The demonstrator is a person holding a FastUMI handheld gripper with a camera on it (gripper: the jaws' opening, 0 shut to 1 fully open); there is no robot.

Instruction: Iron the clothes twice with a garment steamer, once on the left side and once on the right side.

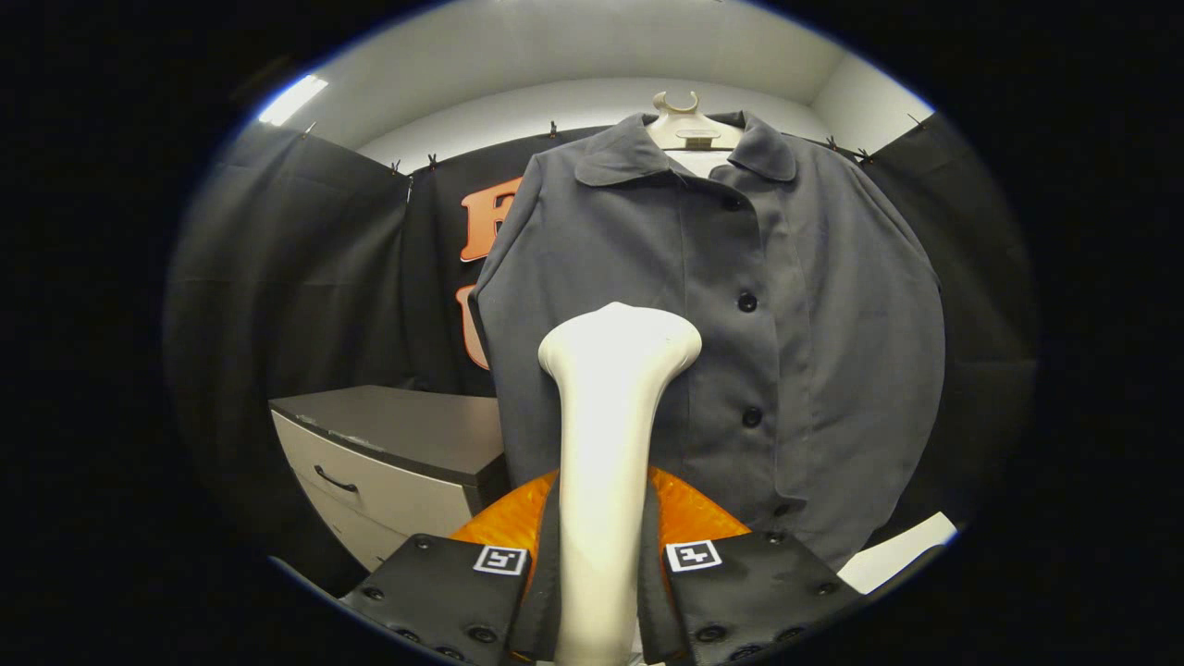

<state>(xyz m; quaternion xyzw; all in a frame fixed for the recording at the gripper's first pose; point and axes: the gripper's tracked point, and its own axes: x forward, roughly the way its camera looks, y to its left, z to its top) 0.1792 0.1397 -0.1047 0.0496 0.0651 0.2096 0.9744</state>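
Observation:
A grey button-front jacket (740,314) hangs on a pale hanger (689,125) straight ahead of me. My gripper (597,564) is shut on the white handle of the garment steamer (610,416), which rises upright between my fingers. The steamer's wide head (620,338) sits in front of the jacket's lower left half, beside the row of dark buttons (746,302). I cannot tell whether the head touches the cloth. An orange part of the steamer (689,513) shows behind the handle, just above my fingers.
A low cabinet (388,462) with a dark top and pale drawers stands to the left of the jacket, below the steamer head's height. A white surface (902,550) shows at the lower right. Black cloth walls the booth on the left, back and right.

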